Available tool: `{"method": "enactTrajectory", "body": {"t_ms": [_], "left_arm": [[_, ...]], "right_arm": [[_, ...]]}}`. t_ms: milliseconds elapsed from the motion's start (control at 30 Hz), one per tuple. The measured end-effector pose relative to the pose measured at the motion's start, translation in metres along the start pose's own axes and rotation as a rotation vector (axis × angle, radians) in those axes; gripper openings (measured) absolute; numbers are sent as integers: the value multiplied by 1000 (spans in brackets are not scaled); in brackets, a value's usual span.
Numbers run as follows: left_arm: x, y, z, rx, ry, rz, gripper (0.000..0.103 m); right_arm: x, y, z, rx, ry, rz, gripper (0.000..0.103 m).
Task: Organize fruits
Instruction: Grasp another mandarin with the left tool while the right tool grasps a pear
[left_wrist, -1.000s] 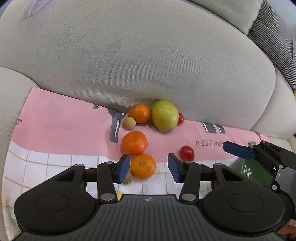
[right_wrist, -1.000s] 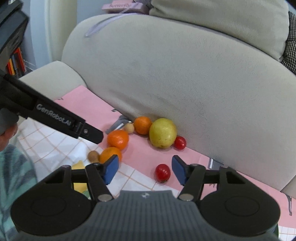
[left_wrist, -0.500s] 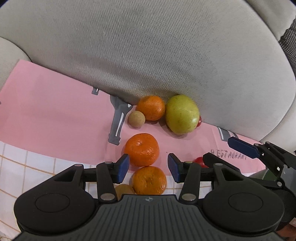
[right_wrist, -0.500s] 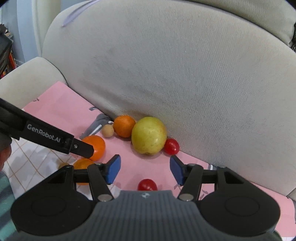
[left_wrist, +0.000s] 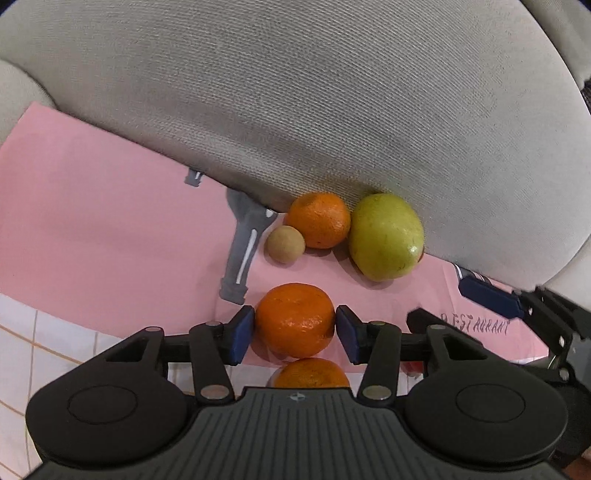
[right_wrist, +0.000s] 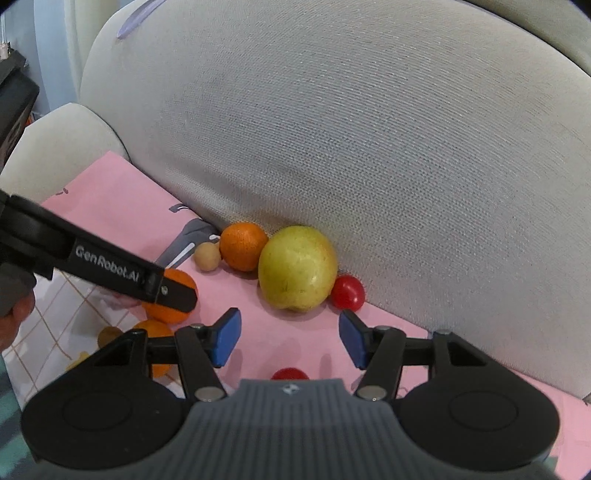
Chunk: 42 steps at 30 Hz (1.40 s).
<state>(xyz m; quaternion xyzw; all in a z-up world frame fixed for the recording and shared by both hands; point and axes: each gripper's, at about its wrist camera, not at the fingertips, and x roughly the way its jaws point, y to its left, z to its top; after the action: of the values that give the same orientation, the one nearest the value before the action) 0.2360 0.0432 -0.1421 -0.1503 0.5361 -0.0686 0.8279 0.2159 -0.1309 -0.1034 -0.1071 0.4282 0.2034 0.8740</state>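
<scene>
Several fruits lie on a pink cloth (left_wrist: 110, 229) against the sofa backrest. My left gripper (left_wrist: 294, 328) is open, and the middle orange (left_wrist: 293, 319) sits between its blue pads, which stand close at both sides. A second orange (left_wrist: 312, 373) lies just under its body, and a third (left_wrist: 319, 219) rests by the backrest beside a small tan fruit (left_wrist: 285, 244) and a yellow-green fruit (right_wrist: 297, 267). My right gripper (right_wrist: 290, 336) is open and empty, just short of that fruit. One red tomato (right_wrist: 347, 291) lies to its right, another (right_wrist: 290, 373) under the gripper body.
The grey sofa backrest (right_wrist: 369, 147) rises right behind the fruits. The cloth turns white with a checked print (left_wrist: 37, 332) toward me. A small brown fruit (right_wrist: 109, 334) lies at the left. A hand (right_wrist: 14, 314) holds the left gripper.
Both grippers came down and forward toward the fruits. The left one passed over the nearest orange and now straddles the middle one. The right one neared the yellow-green fruit.
</scene>
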Motion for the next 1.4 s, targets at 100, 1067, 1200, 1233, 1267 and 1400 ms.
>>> {"method": "enactTrajectory", "body": {"t_ms": [100,1067,1200,1233,1267,1400], "left_arm": [[-3,1,-2,15,-15,1,53],[-31,14,4,-30,-85,32,53],[-38,14,1,-31,-91,28,53],[-42,14,0,-31,-92,26,53],[-44,14,-1,-30,-94,25,53],[-52,13,-4,-25,-102,20,53]], "right_arm": [[3,1,2,-18,1,-4,56],[73,15,37,-79,58,-48,63],[72,14,38,-70,60,-52,63],[71,14,39,-66,59,-52,63],[67,14,40,-63,57,-52,63],[55,18,42,-60,48,-56,63]]}}
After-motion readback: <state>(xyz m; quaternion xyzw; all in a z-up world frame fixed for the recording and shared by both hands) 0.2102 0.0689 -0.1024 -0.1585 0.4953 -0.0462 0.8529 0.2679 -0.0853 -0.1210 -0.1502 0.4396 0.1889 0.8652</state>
